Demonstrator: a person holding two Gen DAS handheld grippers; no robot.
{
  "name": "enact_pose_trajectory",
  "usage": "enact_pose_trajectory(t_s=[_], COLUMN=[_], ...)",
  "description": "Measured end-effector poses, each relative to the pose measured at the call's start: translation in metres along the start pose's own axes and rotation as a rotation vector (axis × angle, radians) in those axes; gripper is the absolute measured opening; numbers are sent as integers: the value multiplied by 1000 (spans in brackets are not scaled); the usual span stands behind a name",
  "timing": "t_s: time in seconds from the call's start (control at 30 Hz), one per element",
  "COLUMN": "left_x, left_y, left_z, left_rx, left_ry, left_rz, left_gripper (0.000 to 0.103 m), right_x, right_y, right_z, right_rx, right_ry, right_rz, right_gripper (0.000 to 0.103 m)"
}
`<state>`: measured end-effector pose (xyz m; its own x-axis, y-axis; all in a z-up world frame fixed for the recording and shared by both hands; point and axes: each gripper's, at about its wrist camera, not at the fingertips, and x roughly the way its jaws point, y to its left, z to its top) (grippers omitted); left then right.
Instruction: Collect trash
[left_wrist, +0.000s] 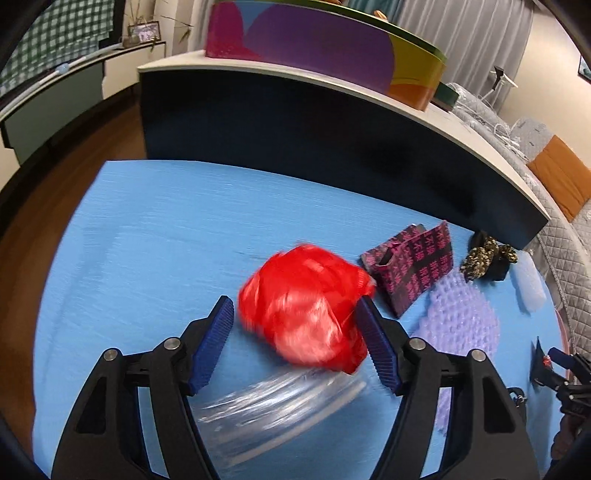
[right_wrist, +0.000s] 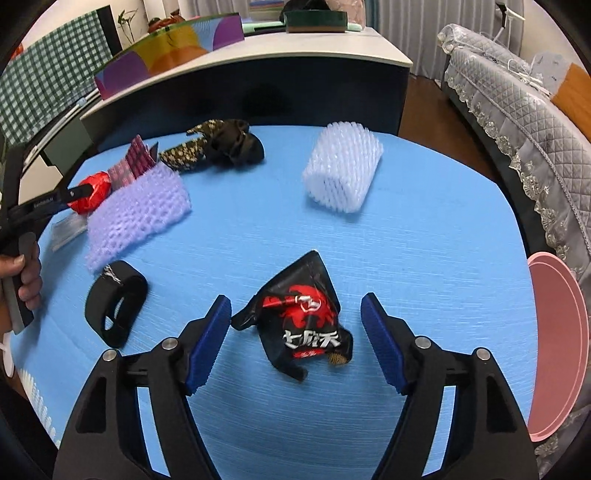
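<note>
A crumpled red plastic bag (left_wrist: 306, 310), blurred, lies on the blue table (left_wrist: 147, 240) between the fingers of my left gripper (left_wrist: 295, 310). The jaws stand wide: the right pad is at the bag's edge and the left pad is clear of it. Clear plastic (left_wrist: 280, 402) lies just below the bag. In the right wrist view a black and red snack wrapper (right_wrist: 306, 321) rests on the table between the open fingers of my right gripper (right_wrist: 296, 306), touching neither pad. The left gripper (right_wrist: 74, 194) shows at the far left there, by the red bag (right_wrist: 94, 192).
Other items on the table: a purple foam net (right_wrist: 140, 206), a white foam sleeve (right_wrist: 343, 170), a pink and black wrapper (left_wrist: 410, 266), a dark patterned bundle (right_wrist: 218, 147) and a black band (right_wrist: 114, 306). A pink container rim (right_wrist: 554, 343) stands off the right edge. A dark counter (left_wrist: 295, 122) runs behind.
</note>
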<state>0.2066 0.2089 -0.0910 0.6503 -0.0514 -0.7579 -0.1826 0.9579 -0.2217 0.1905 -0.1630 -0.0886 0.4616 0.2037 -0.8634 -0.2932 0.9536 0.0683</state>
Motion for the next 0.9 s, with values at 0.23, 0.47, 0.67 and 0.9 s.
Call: enact_pose_trajectory(t_s=[0.23, 0.47, 0.67, 0.9], left_x=[5, -4, -23, -50], left_y=[-7, -22, -44, -51], left_z=[-1, -1, -1, 1], left_rx=[-19, 38, 144, 179], left_ry=[30, 11, -65, -139], left_rz=[-68, -53, 36, 100], left_gripper=[58, 48, 41, 39], right_x=[1, -7, -26, -47], right_y=[-3, -5, -4, -7], right_z=[1, 4, 13, 17], right_rx=[-8, -3, 0, 9], right_ry=[4, -12, -72, -136], right_rz=[-2, 5, 2, -7], right_gripper=[56, 37, 36, 36])
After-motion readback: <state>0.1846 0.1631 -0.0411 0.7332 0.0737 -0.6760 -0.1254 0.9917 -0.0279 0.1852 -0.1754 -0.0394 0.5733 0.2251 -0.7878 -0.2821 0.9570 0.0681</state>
